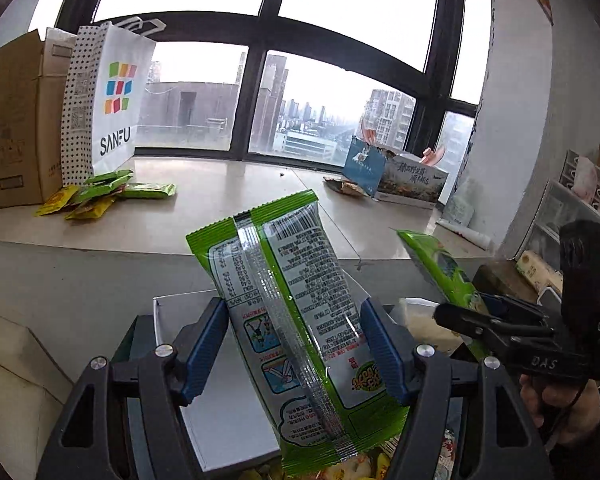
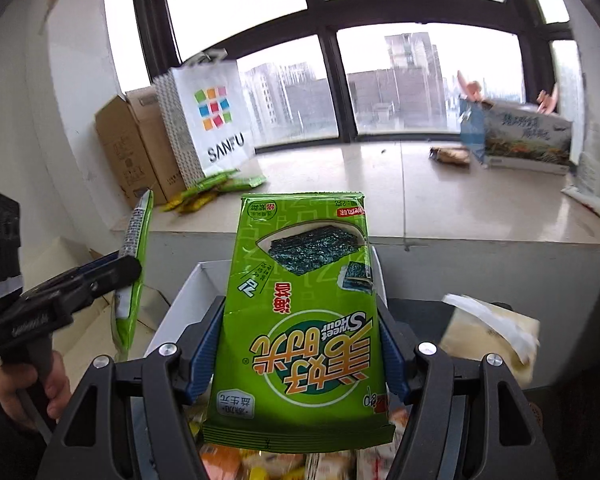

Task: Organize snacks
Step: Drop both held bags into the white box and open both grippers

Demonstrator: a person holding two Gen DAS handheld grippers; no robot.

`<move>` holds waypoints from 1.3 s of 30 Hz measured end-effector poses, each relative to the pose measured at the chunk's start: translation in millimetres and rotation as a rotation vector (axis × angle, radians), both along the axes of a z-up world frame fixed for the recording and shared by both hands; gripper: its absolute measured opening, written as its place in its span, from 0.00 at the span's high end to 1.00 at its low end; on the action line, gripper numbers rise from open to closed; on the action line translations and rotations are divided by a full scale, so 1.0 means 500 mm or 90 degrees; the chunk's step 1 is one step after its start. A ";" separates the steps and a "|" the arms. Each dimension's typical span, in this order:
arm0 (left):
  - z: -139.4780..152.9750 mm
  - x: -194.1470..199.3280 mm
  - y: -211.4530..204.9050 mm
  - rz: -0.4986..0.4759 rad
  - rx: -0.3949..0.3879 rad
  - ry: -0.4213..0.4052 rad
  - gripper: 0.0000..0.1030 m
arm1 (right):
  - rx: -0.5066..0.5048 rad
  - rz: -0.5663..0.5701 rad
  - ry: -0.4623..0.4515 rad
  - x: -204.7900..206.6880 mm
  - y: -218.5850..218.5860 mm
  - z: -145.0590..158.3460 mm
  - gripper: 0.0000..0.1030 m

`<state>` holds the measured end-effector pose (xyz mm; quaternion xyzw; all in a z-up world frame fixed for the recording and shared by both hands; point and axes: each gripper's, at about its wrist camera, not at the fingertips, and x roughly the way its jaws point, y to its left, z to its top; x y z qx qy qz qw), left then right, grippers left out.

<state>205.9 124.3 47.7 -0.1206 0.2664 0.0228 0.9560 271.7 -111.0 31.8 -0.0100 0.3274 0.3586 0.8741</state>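
Fingers (image 1: 374, 354) of both grippers pinch green seaweed packets (image 2: 300, 320) — upright.

Bare sill (image 2: 400, 184) lies open between the snack pile (image 2: 216, 188) and printed box (image 2: 524, 140).

My right wrist view blurs the mixed snack packets (image 2: 260, 462) at its bottom edge, and each seaweed packet (image 1: 300, 320) hides the white box (image 1: 220, 432) interior.
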 end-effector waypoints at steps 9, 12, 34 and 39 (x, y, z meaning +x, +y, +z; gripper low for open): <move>-0.104 0.137 0.044 0.040 -0.010 0.095 0.24 | -0.125 -0.003 0.050 0.147 0.120 -0.075 0.27; -0.129 0.142 0.056 0.044 -0.036 0.115 0.00 | -0.116 -0.040 0.075 0.175 0.108 -0.088 0.00; -0.070 -0.162 -0.057 -0.052 0.013 -0.004 0.00 | 0.061 -0.022 -0.080 -0.125 -0.108 0.025 0.00; -0.061 -0.274 -0.114 -0.065 0.038 -0.025 0.00 | 0.067 0.008 -0.071 -0.251 -0.175 0.026 0.00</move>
